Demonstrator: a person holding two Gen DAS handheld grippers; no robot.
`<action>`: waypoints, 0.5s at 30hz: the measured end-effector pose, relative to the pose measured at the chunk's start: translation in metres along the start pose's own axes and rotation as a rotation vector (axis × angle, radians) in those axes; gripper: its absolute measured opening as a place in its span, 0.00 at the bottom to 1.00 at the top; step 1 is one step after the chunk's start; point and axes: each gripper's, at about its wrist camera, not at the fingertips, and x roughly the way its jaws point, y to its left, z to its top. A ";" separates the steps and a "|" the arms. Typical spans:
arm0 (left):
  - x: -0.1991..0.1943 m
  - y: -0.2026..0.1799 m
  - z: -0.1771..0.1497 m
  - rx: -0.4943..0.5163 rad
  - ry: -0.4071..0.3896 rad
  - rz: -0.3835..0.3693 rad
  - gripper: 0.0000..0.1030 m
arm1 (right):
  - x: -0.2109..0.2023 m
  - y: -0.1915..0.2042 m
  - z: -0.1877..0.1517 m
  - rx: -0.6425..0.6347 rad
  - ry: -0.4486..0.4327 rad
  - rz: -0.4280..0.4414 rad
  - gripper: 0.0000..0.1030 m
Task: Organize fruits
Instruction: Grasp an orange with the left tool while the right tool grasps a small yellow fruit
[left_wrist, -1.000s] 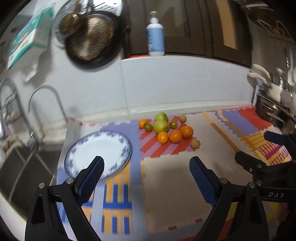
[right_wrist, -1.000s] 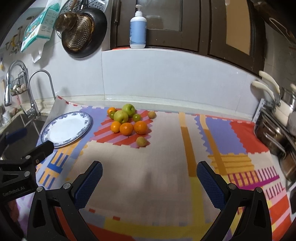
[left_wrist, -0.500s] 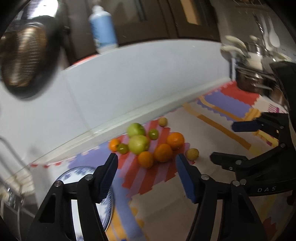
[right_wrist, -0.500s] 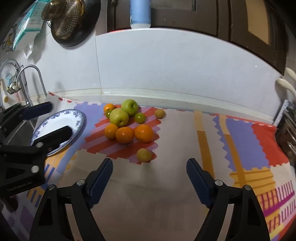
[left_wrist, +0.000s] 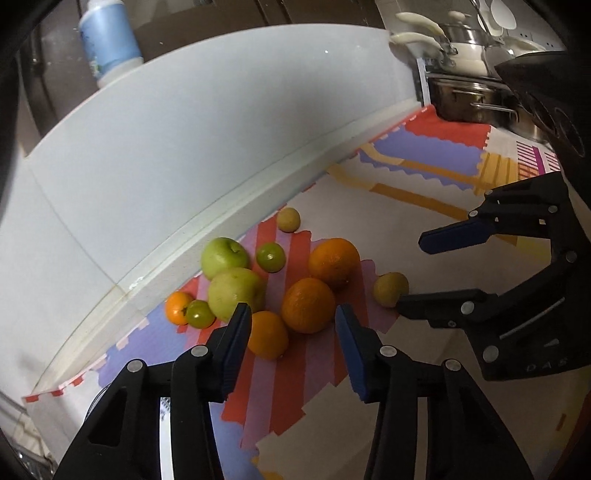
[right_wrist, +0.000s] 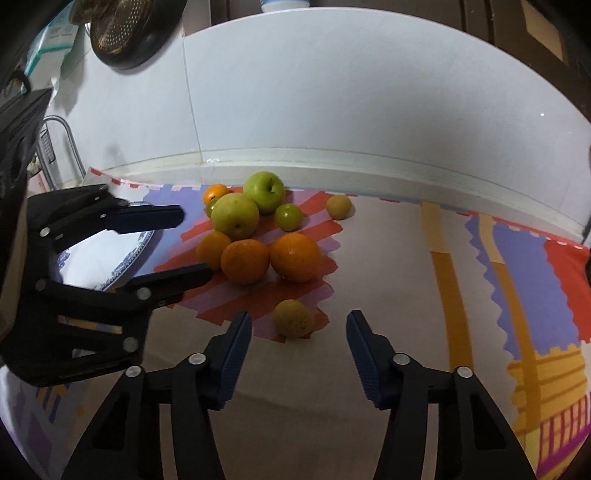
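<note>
— What changed?
— Both my grippers came down toward the fruit pile (right_wrist: 255, 236) on the counter mat (right_wrist: 388, 295), jaws just closing.
— Holding anything?
— No. Left gripper (left_wrist: 291, 332) and right gripper (right_wrist: 299, 341) remain partly open, empty.

Left gripper (left_wrist: 293, 345) has just been closing; nothing is pinched, its blue pads sit apart just short of the fruit pile (left_wrist: 280, 288). Nearest the pile's front: a small orange (left_wrist: 267, 334) beside the left pad, a larger orange (left_wrist: 308, 304) behind it. Right gripper (left_wrist: 424, 273) reaches in from the pile's right, by a yellowish fruit (left_wrist: 390, 289).
</note>
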 end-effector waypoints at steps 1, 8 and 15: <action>0.004 -0.001 0.001 0.012 0.003 -0.009 0.45 | 0.002 0.000 0.000 -0.001 0.004 0.006 0.51; 0.020 -0.004 0.006 0.057 0.018 -0.028 0.45 | 0.013 -0.005 0.000 0.003 0.018 0.053 0.44; 0.035 -0.006 0.010 0.063 0.051 -0.051 0.45 | 0.022 -0.010 0.001 0.037 0.035 0.092 0.36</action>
